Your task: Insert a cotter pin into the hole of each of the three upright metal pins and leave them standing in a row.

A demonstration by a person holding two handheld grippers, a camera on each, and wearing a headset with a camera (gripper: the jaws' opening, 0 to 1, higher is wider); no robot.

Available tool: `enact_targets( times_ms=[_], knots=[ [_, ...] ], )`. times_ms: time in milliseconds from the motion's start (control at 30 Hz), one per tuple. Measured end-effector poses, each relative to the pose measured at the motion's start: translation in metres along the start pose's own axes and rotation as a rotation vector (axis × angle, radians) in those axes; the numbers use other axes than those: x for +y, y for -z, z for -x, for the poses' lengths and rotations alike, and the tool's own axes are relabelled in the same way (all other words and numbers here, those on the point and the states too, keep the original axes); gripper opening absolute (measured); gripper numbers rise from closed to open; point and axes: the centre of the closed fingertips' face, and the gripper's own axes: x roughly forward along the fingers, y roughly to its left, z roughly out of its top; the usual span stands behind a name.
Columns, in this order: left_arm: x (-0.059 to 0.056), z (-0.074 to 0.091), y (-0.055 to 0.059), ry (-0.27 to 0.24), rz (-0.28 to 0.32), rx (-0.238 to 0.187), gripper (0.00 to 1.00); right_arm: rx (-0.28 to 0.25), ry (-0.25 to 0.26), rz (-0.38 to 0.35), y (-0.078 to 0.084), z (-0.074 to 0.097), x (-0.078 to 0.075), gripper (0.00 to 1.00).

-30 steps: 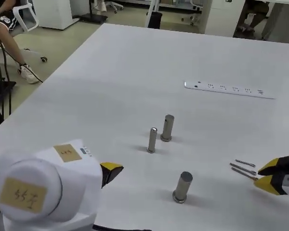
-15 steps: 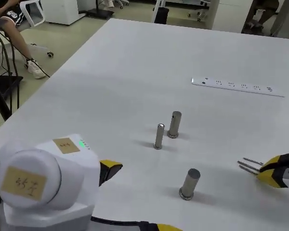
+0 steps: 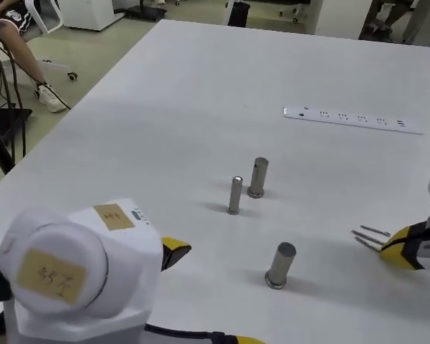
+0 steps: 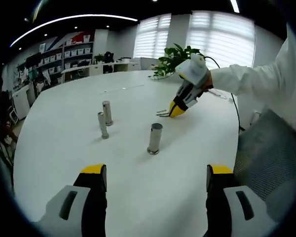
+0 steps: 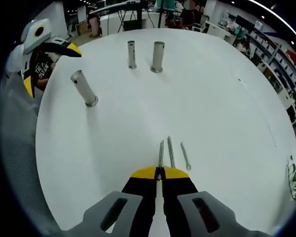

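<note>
Three upright grey cylindrical metal pins [image 3: 257, 178] stand on the white surface [image 3: 165, 107]. The thickest pin [image 3: 280, 265] is nearest the person. To its right, the right hand-held gripper [image 5: 159, 170], jaws pressed together, pinches one thin steel cotter pin [image 5: 161, 153]. Two more cotter pins [image 5: 170, 150] lie alongside. To its left, the left hand-held gripper [image 4: 155, 170] hovers, jaws spread.

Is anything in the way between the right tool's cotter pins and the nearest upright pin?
Nothing visible. Bare table lies between the cotter pins at the tips of the right tool and the nearest upright pin. The other two upright pins stand farther off, and the open left tool sits beyond the nearest one.
</note>
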Motion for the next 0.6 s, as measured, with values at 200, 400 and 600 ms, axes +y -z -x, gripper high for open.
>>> enact_targets(
  times_ms=[200,400,600],
  knots=[
    [-0.002,-0.002,-0.006,0.009,-0.029,0.010,0.82,0.008,-0.017,0.075,-0.001,0.000,0.001,0.00],
    [-0.003,-0.005,-0.007,0.002,-0.038,0.032,0.82,0.011,-0.004,0.042,-0.001,0.001,-0.002,0.00],
    [-0.006,-0.005,-0.020,0.018,-0.044,0.005,0.82,-0.052,0.031,0.089,-0.011,0.016,-0.002,0.00]
  ],
)
